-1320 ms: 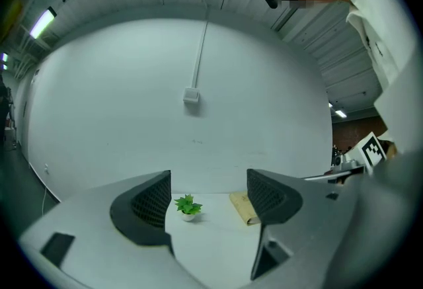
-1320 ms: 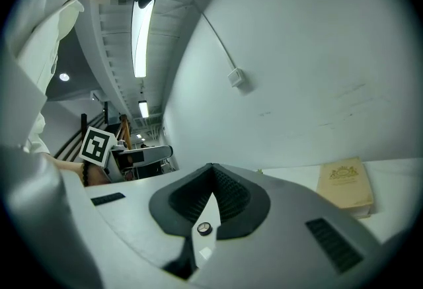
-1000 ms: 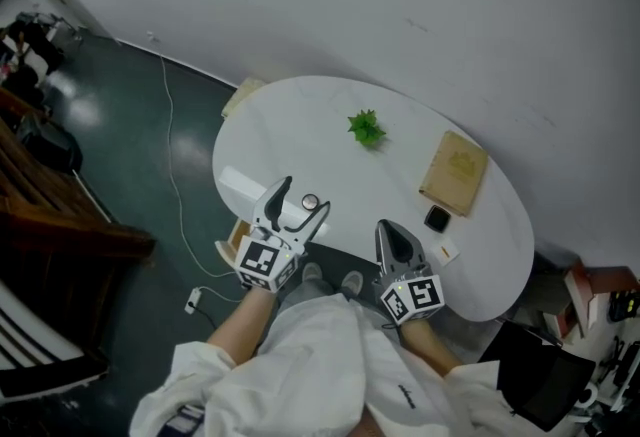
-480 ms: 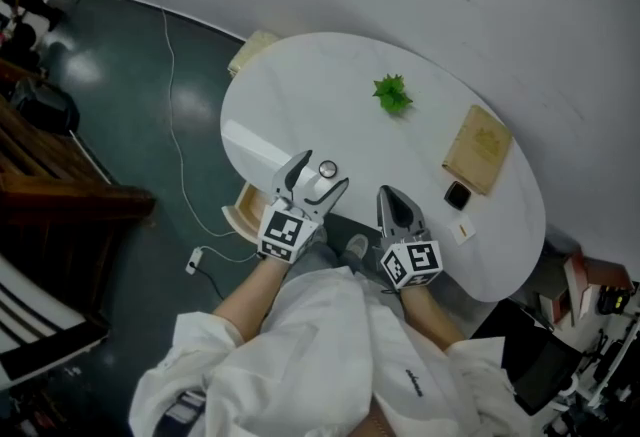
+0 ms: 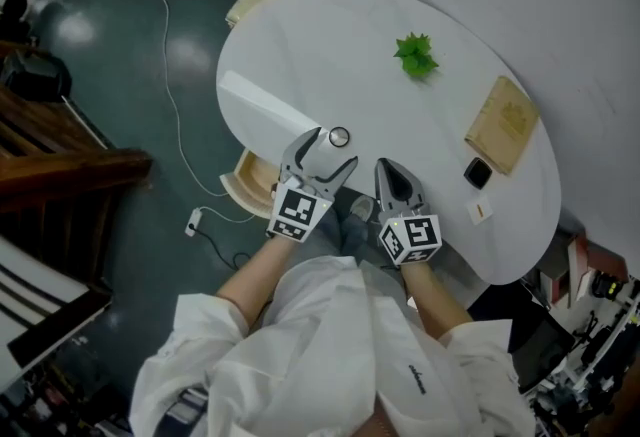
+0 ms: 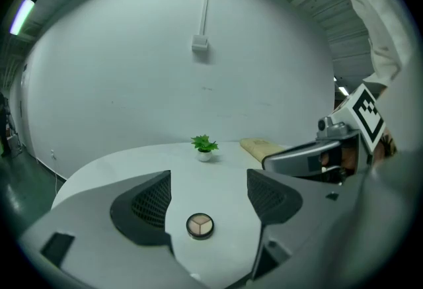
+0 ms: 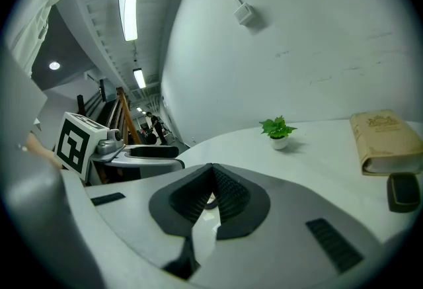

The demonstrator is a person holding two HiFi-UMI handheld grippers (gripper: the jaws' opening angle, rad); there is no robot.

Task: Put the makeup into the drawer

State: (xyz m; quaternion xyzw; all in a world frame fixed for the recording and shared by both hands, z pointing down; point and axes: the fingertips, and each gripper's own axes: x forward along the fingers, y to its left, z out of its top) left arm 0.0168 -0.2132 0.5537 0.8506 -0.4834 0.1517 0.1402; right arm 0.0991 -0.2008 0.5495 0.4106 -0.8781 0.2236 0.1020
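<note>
A small round makeup compact [image 5: 339,137] with a three-part beige pan [image 6: 199,225] lies on the white oval table [image 5: 300,35] near its front edge. My left gripper [image 5: 326,151] is open, its jaws standing on either side of the compact just behind it and apart from it. To the right, my right gripper [image 5: 391,168] is shut with nothing in it, and in its own view the pads [image 7: 211,198] meet. A light wooden drawer [image 5: 248,185] stands pulled out below the table's front-left edge.
On the table's far side are a small green potted plant [image 5: 416,55] and a tan book [image 5: 507,123], with a small black object [image 5: 478,172] and a small white piece [image 5: 479,212] beside the book. A cable [image 5: 170,105] trails over the dark floor on the left.
The head view has swung, so the table now sits higher and further right. Both grippers have edged forward with it; the left jaws stay open around the compact and the right stays shut.
</note>
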